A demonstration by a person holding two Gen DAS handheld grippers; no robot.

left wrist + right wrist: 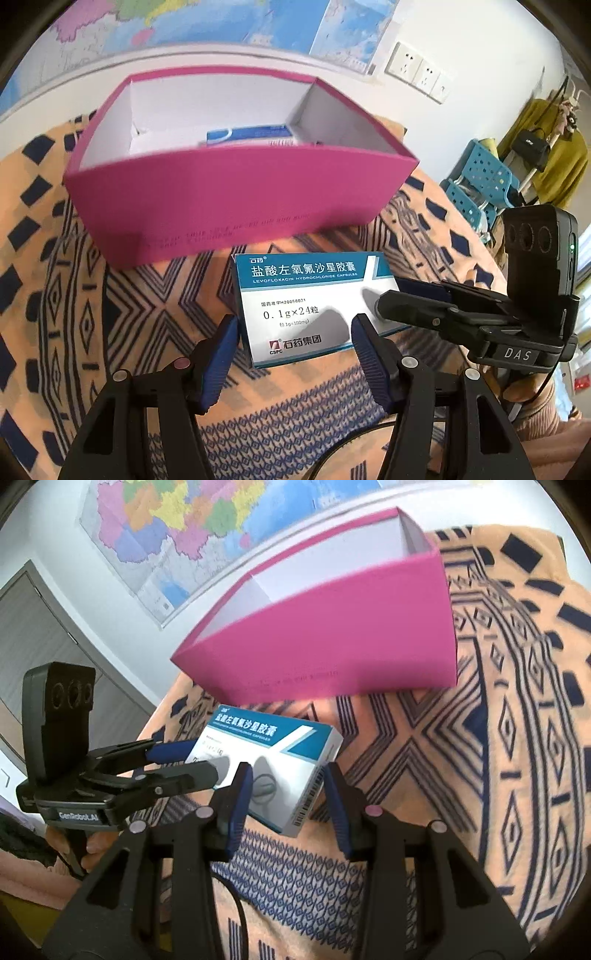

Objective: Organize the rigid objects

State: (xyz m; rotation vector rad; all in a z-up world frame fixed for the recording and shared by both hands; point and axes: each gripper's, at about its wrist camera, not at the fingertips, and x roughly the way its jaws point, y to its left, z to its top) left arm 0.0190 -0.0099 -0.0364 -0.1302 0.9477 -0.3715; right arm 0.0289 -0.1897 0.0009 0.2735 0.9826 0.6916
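Right now, from the left wrist, I see the medicine box lying flat on the patterned cloth, just in front of the pink box, which is open at the top and already has a similar blue-and-white pack inside. The left gripper has its jaws about half open, pads on either side of the carton's near end, with a sliver of cloth showing at the left pad, so I judge nothing is clamped. The right gripper comes in from the right, one finger over the carton's top corner, throwing a shadow on it. From the right wrist, its jaws stand narrower, astride the barcode end of the carton; I cannot tell whether the pads press. The left gripper sits at the carton's far corner, and the pink box is just beyond. To do this well, I would square one pair of pads on the short sides, close firmly, lift clear of the pink wall, then lower it flat beside the pack.
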